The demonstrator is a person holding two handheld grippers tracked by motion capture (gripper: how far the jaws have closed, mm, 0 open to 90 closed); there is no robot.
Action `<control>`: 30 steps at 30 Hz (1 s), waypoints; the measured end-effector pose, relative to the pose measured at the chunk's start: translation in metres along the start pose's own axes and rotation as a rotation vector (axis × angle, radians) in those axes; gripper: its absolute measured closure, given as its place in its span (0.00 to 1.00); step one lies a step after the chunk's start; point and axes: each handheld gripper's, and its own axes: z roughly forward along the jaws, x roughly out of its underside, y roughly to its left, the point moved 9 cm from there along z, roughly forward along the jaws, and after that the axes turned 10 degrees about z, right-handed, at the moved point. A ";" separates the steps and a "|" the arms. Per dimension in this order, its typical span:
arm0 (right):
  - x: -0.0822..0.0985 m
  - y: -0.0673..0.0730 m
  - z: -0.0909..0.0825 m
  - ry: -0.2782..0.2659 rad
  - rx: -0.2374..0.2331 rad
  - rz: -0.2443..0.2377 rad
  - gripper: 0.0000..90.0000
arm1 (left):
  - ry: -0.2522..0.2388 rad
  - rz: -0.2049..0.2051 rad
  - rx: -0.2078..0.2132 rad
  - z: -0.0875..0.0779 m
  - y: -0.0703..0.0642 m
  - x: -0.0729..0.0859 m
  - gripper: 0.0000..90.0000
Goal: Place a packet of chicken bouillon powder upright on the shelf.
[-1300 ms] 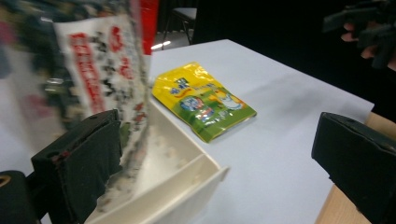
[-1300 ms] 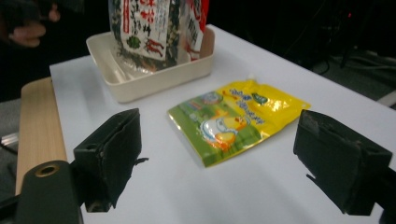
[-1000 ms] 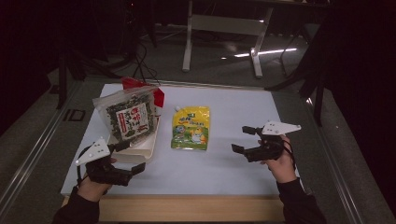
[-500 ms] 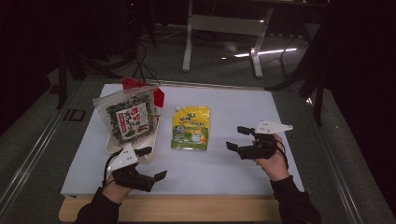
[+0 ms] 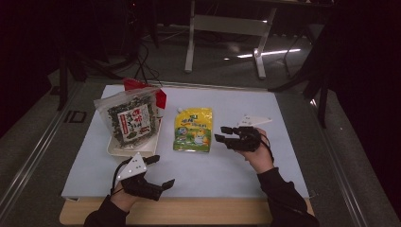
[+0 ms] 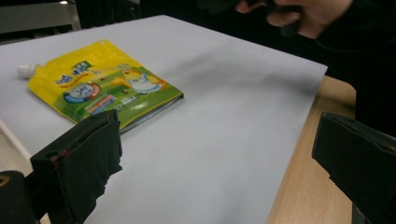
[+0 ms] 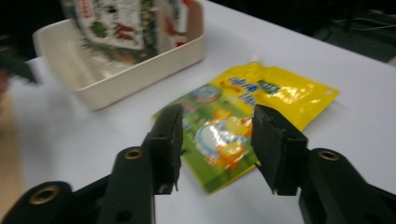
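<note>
A yellow spouted pouch [image 5: 193, 130] [image 6: 102, 84] [image 7: 280, 88] lies flat on the white sheet in the middle of the table. My right gripper [image 5: 221, 133] [image 7: 217, 116] hovers just right of it and points at it. Its jaws have just been closing and stand partly open, with nothing between them. My left gripper [image 5: 161, 171] [image 6: 215, 154] rests low near the sheet's front edge, jaws wide open and holding nothing. To the left, a seaweed snack bag [image 5: 130, 118] [image 7: 121, 23] leans in a white tray [image 5: 132, 152] [image 7: 140, 70].
A red packet [image 5: 161, 98] sticks out behind the tray. The white sheet [image 5: 265, 179] covers most of the wooden table [image 5: 189, 217], whose bare front edge shows. Metal rails run along both sides, and a stand's legs rise on the floor beyond.
The right gripper has moved left to the pouch and its jaws have narrowed. The left gripper has moved right, away from the tray, and sunk toward the front edge.
</note>
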 end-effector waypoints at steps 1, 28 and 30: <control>-0.002 -0.002 0.005 0.005 0.006 0.002 0.68 | -0.001 -0.001 0.004 0.001 -0.001 0.000 0.03; -0.048 -0.042 0.144 0.093 0.109 0.071 1.00 | 0.030 0.026 0.052 0.007 -0.015 0.011 0.03; -0.049 -0.044 0.151 0.098 0.109 0.080 1.00 | 0.025 0.027 0.053 0.007 -0.016 0.011 0.03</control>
